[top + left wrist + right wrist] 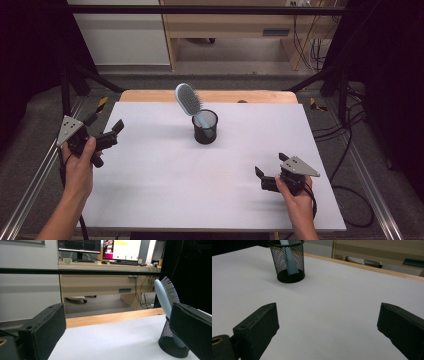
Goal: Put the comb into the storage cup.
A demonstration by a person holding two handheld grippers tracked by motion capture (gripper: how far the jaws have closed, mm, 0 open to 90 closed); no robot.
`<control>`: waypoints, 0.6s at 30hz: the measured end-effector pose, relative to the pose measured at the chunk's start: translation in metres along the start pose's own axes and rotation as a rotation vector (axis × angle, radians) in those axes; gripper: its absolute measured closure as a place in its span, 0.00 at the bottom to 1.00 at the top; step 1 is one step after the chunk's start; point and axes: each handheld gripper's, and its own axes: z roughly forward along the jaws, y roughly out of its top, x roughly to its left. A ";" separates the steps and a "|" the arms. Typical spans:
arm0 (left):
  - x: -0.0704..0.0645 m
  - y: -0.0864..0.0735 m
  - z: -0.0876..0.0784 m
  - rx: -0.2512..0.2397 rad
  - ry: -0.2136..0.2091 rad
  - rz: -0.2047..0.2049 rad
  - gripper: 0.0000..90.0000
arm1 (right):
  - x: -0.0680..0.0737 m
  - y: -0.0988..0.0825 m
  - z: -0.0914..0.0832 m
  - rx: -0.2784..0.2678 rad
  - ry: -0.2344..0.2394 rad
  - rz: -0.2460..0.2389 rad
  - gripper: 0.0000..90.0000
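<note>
1. Between my two tongs and farther out from both stands a black mesh cup (205,127) with a pale blue hairbrush (189,99) in it, handle down. The brush head leans out over the rim toward the left tongs' side, bristles facing away from it.

2. My left tongs (106,129) hover at the near left edge of the desk (150,175), jaws spread wide and holding nothing. In the left gripper view the cup (172,345) sits partly behind the right-hand jaw, with the brush (166,296) rising above it.

3. My right tongs (270,167) sit low over the near right part of the desk, jaws also wide apart and empty. In the right gripper view the cup (287,261) stands well ahead and off to the left jaw's side, with open desk between it and the jaws.

4. Nothing lies on the desk between either pair of tongs and the cup.

5. The desk is covered by a smooth, matte white sheet; a strip of light wood (210,96) shows along its far edge. Metal rails run down both sides.

6. Beyond the far edge I see a grey floor, a wooden bench with cables hanging at its right end, and, in the left gripper view, lit monitors (100,247) on top of it.

7. The cup is a round wire mesh cylinder with a solid base. The brush has an oval head, a smooth plastic back and fine dark bristles. The jaws are blocky, black, with a grainy pad surface.
</note>
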 end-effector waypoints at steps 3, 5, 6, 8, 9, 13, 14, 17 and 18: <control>0.002 -0.001 -0.003 0.005 0.000 0.007 0.01 | 0.000 0.001 -0.002 -0.020 -0.007 0.000 0.04; 0.003 -0.001 -0.007 -0.005 -0.003 0.007 0.01 | -0.001 0.001 -0.004 -0.029 -0.006 0.002 0.04; 0.003 -0.001 -0.008 -0.009 -0.003 0.009 0.01 | -0.001 0.001 -0.005 -0.036 -0.004 0.006 0.04; 0.004 -0.002 -0.011 -0.012 -0.002 0.017 0.01 | -0.002 0.002 -0.006 -0.051 -0.001 0.018 0.04; 0.004 -0.003 -0.013 -0.013 -0.003 0.016 0.01 | -0.003 0.002 -0.006 -0.058 0.000 0.020 0.04; 0.006 -0.010 -0.015 -0.017 -0.012 -0.004 0.01 | -0.008 0.005 -0.008 -0.086 -0.023 0.048 0.04; 0.006 -0.011 -0.016 -0.018 -0.016 -0.006 0.01 | -0.009 0.008 -0.008 -0.085 -0.026 0.041 0.04; 0.006 -0.015 -0.018 -0.020 -0.024 -0.008 0.01 | -0.011 0.014 -0.010 -0.097 -0.034 0.018 0.04; 0.006 -0.015 -0.019 -0.019 -0.025 -0.007 0.01 | -0.013 0.015 -0.011 -0.101 -0.035 0.017 0.04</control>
